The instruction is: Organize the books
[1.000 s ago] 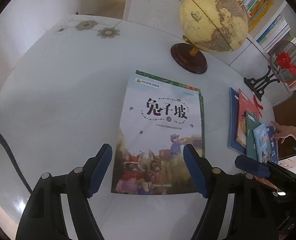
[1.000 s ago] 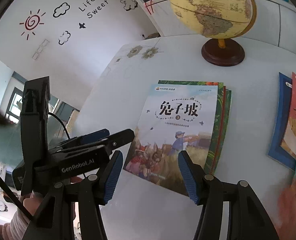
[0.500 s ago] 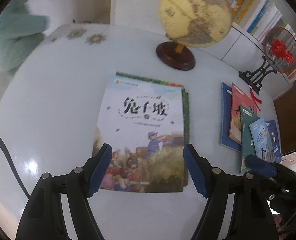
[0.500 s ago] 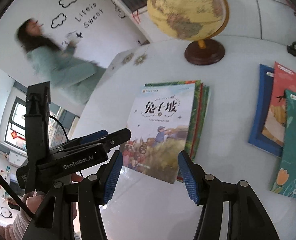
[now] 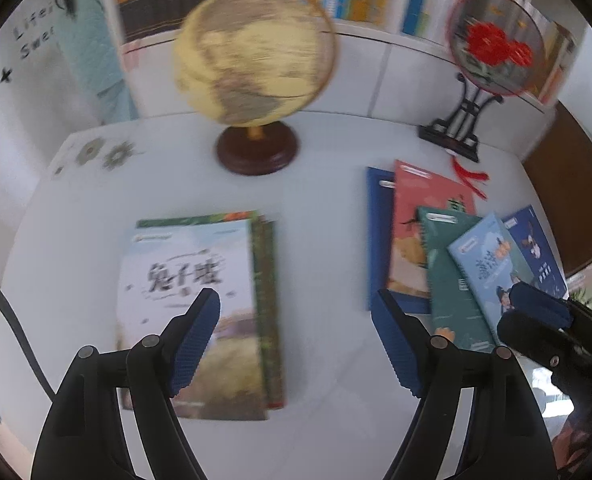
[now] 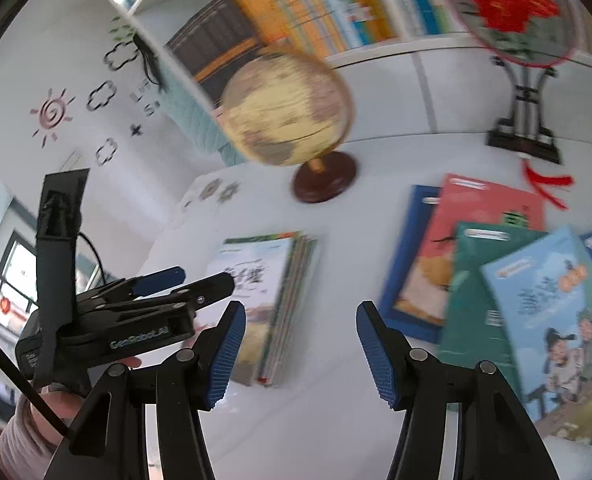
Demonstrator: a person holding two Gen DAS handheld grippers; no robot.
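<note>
Fingers (image 5: 195, 340) of the left gripper (image 5: 296, 340) were opening on nothing; the right gripper (image 6: 296, 354) also stood apart, empty. Mid-frame lay the neat stack (image 5: 199, 308); right of it, fanned loose books (image 5: 452, 252) whose overlapping covers risked sliding or double-picking. Beyond, the globe (image 5: 251, 56) risked a knock.

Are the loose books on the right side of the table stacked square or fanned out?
Fanned out. The loose books overlap at differing angles on the table, each cover partly showing; the light blue one lies on top.
</note>
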